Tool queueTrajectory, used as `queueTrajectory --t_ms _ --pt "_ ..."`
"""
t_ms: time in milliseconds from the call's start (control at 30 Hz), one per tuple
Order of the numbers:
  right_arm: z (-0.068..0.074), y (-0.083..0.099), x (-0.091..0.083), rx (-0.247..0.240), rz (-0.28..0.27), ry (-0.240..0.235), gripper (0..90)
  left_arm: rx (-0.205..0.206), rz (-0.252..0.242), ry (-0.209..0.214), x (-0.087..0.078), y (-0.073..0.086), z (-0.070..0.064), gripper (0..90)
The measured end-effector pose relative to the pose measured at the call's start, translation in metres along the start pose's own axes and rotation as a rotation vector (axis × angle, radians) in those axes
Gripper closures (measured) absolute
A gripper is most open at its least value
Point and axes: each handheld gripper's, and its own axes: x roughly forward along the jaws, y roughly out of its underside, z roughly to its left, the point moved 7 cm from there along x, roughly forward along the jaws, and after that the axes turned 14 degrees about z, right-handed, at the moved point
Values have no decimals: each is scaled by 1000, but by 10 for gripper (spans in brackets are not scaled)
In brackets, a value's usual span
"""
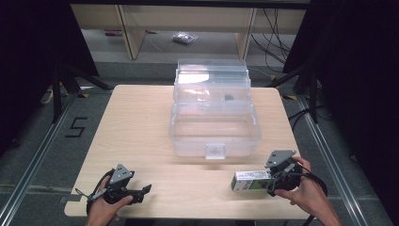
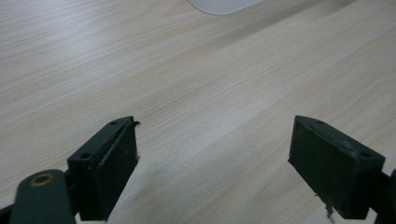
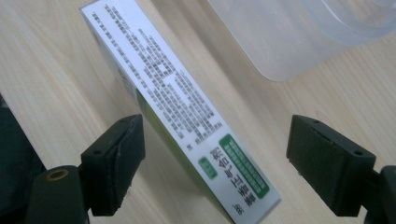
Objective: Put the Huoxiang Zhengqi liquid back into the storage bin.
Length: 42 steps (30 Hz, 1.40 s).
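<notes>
My right gripper (image 3: 212,168) stands with its jaws spread wide on either side of a slim white-and-green printed cardboard carton (image 3: 180,109), near the front right corner of the pale wood desk (image 1: 141,132); one jaw sits just beside the carton's green-edged side, the other is well clear of it, so nothing is clamped yet. In the high view the carton (image 1: 251,180) lies flat with its long axis running along the desk's front edge, one end tucked into the right gripper (image 1: 277,181). I judge it light and probably hollow, with thin walls that will dent if I squeeze hard, and a smooth printed face that could slip. The sensible hold is across its narrow width near the middle of its length, closing gently. My left gripper (image 2: 212,154) rests near the front left corner, jaws apart and holding nothing over bare wood. A clear plastic storage box with its tiered lid raised (image 1: 214,110) stands at the middle toward the far edge, open and within reach.
</notes>
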Motion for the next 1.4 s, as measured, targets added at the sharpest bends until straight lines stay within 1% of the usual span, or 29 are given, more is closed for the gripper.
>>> queueTrajectory --t_ms 167,200,233,267,300,433,467,500,533,567,633,700,733,800,833,900,933,967,1000,1067,1133,1167,1200,1233,1267,1300,1333,1367,1400 --pt "2 -9 3 -52 37 -21 220 -1 -1 1 0 0 0 148" --pt "2 -11 4 -70 40 -27 223 -2 1 0 0 0 0 148" --pt "2 -13 5 -79 44 -25 226 -5 -8 -2 1 0 0 148" --pt "2 -16 6 -94 46 -37 231 -7 -21 -2 1 -1 0 148" --pt "3 -17 7 -93 55 -46 237 -3 -6 1 0 0 0 148" --pt "2 -19 12 -109 74 -59 245 -5 -12 0 1 0 0 148" --pt "2 -19 14 -117 80 -65 253 -7 -17 -1 1 -1 0 147" --pt "2 -20 15 -139 87 -75 260 -3 -12 1 1 0 0 148" --pt "3 -19 16 -130 96 -79 263 -2 -8 0 0 0 0 148" --pt "3 -20 18 -152 100 -90 270 -3 -10 1 1 0 0 147" --pt "5 -19 20 -152 121 -88 287 -2 -8 0 1 0 0 148" --pt "6 -20 21 -189 131 -96 315 -2 -12 2 1 0 -1 148" --pt "6 -19 21 -181 143 -96 325 -2 -13 1 1 0 -1 148" --pt "6 -20 23 -205 153 -101 341 -4 -14 1 1 -1 0 148" --pt "7 -19 23 -193 169 -106 356 -3 -13 0 1 -1 0 148" --pt "6 -21 26 -237 183 -117 380 -1 -10 2 1 0 -1 148" --pt "7 -21 26 -228 206 -137 396 -3 -9 2 1 0 -1 148" --pt "7 -21 26 -231 213 -138 403 -2 -9 2 1 0 -1 148" --pt "7 -23 28 -266 208 -146 412 -3 -11 2 1 -1 -1 148" --pt "7 -23 27 -250 222 -154 431 -4 -12 2 0 -1 -1 148" --pt "7 -23 29 -265 228 -166 454 -3 -10 1 0 0 0 148" --pt "7 -24 30 -291 224 -173 464 -3 -10 1 0 0 0 148" --pt "8 -23 30 -266 241 -175 476 -3 -10 2 0 0 0 148" --pt "9 -22 30 -263 252 -181 479 -5 -14 3 0 -1 -1 148" --pt "8 -23 33 -289 242 -177 484 -4 -12 3 0 -1 -1 148" --pt "8 -22 33 -290 248 -179 492 -4 -11 3 1 -1 -1 148" --pt "7 -23 35 -309 245 -179 499 -2 -8 3 1 0 -1 148" --pt "7 -22 34 -293 264 -175 509 -5 -11 4 1 -1 -1 148" --pt "7 -22 34 -293 264 -175 509 -5 -11 4 1 -1 -1 148"
